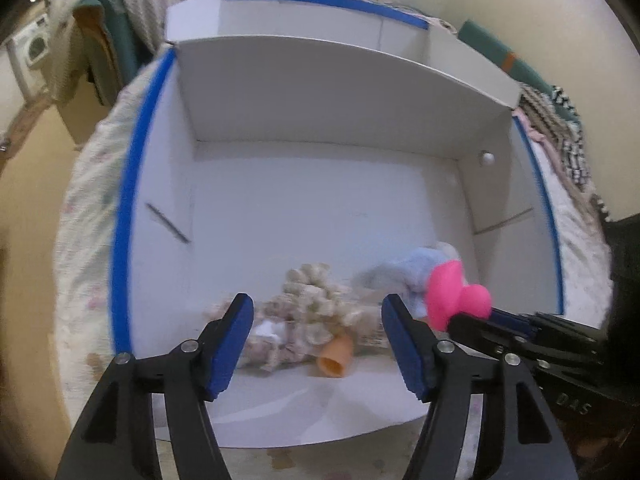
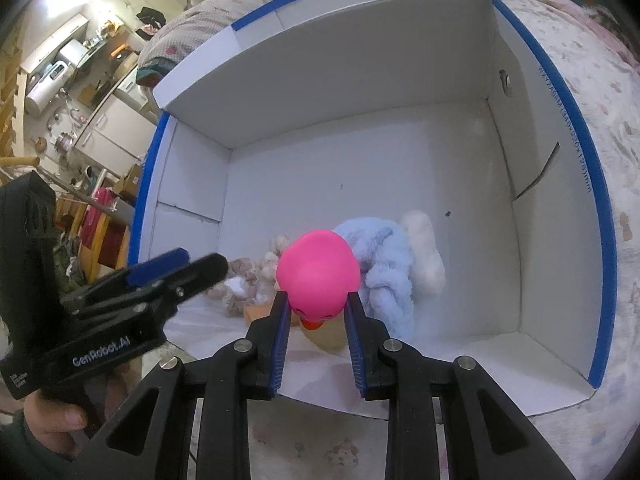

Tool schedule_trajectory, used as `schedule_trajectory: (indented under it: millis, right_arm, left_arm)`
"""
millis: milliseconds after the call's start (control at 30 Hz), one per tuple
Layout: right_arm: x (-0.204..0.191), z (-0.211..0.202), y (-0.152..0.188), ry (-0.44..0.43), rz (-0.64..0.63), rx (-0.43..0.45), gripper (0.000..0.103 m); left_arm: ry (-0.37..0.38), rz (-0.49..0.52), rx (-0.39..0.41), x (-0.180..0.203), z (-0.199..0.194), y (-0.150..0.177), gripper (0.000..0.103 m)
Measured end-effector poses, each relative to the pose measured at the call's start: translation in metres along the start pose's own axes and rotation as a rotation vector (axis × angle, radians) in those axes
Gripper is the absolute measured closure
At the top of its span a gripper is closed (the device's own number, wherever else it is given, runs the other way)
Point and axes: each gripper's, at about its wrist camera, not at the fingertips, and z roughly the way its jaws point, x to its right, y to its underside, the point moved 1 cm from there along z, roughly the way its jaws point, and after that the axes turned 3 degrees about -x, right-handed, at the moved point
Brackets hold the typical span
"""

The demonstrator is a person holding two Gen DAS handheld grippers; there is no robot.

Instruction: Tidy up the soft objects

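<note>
A white cardboard box (image 1: 320,92) (image 2: 360,92) with blue tape on its rims lies open on a bed. A beige plush toy (image 1: 316,308) (image 2: 256,276) with an orange foot lies inside near the front, just beyond my open left gripper (image 1: 318,320) (image 2: 182,268), whose jaws stand wide with nothing between them. A light blue plush (image 1: 416,272) (image 2: 384,268) lies to its right. My right gripper (image 2: 316,304) (image 1: 480,320) is shut on a pink rubber duck (image 2: 318,276) (image 1: 452,296), held over the box's front part.
The box rests on a pale flowered bedspread (image 2: 600,92) (image 1: 88,184). Folded clothes (image 1: 560,116) lie at the back right. A hand (image 2: 52,424) grips the left gripper's handle. Kitchen furniture (image 2: 80,92) stands far left.
</note>
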Motion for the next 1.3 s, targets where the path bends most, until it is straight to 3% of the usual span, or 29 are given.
schedule_trajectory:
  millis: [267, 300, 333, 367, 633, 933, 1033, 1300]
  right_arm:
    - [-0.004, -0.001, 0.001, 0.022, -0.024, 0.007, 0.068]
    - [-0.004, -0.002, 0.001, 0.025, -0.023, 0.014, 0.060]
    - [-0.003, -0.004, 0.001, 0.024, -0.017, 0.024, 0.044]
    - [-0.002, -0.007, 0.000, 0.020, -0.009, 0.039, 0.040]
    - [0.002, -0.025, 0.002, 0.050, 0.027, 0.103, 0.036]
    - [-0.002, -0.061, 0.025, 0.104, 0.014, 0.183, 0.029]
    - [-0.006, -0.068, 0.038, 0.133, -0.009, 0.197, 0.029]
    - [-0.021, -0.084, 0.070, 0.175, -0.065, 0.237, 0.029]
  left_arm:
    - [-0.068, 0.020, 0.021, 0.001, -0.002, -0.001, 0.039]
    - [-0.070, 0.017, 0.023, -0.001, -0.003, 0.000, 0.039]
    - [-0.074, 0.015, 0.025, -0.002, -0.004, -0.001, 0.039]
    - [-0.082, 0.014, 0.032, -0.003, -0.006, 0.000, 0.039]
    - [-0.176, 0.015, 0.120, -0.005, -0.035, 0.008, 0.039]
    - [-0.159, 0.024, 0.192, -0.007, -0.072, 0.030, 0.039]
    - [-0.113, 0.009, 0.183, -0.010, -0.078, 0.039, 0.039]
    - [-0.136, 0.024, 0.229, -0.008, -0.102, 0.070, 0.039]
